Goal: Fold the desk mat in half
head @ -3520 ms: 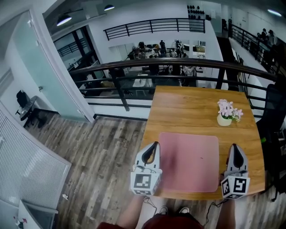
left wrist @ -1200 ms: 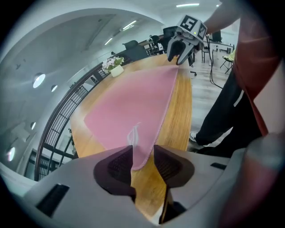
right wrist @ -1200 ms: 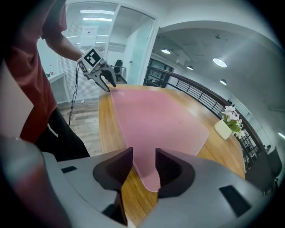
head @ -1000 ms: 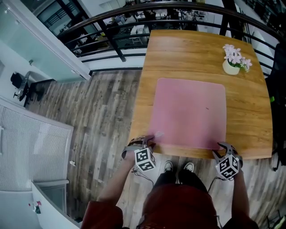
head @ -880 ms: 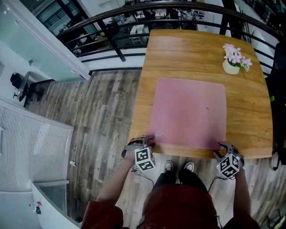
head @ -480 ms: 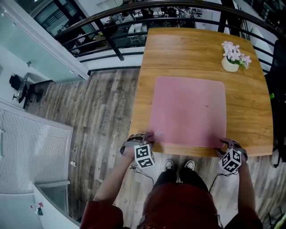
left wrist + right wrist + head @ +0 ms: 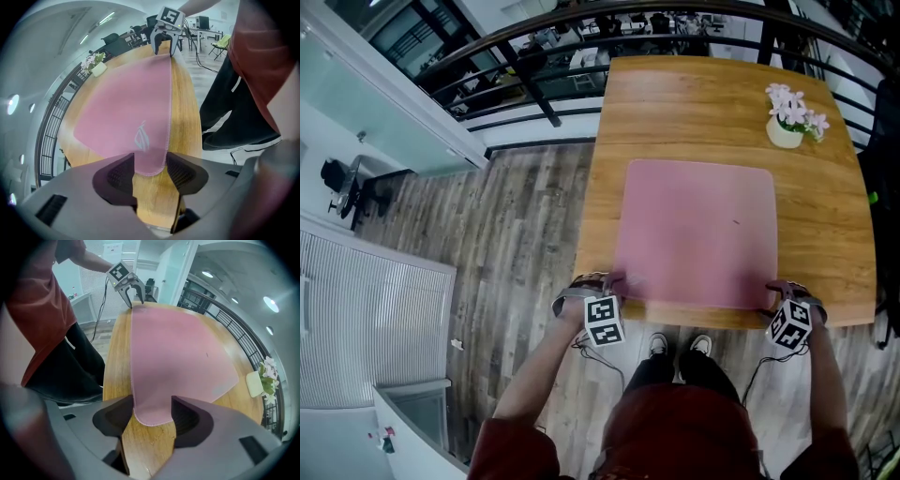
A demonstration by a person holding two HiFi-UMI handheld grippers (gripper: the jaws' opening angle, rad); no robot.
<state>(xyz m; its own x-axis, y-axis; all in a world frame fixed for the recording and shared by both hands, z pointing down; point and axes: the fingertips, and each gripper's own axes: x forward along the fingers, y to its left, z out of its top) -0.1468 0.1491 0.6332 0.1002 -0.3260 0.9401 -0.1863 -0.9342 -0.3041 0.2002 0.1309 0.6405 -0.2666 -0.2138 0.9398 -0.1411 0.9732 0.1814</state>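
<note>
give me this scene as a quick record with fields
surface: wooden table
desk mat: pink, lying flat, not yet folded
left hand-held gripper: open, jaws have just been opening, mat's near left corner between them, not clamped
right hand-held gripper: open, jaws have just been opening, mat's near right corner between them, not clamped
flower pot: far right of the table, off the mat

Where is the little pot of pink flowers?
In the head view the flower pot stands near the far right corner of the wooden table, just beyond the far right corner of the pink mat.
</note>
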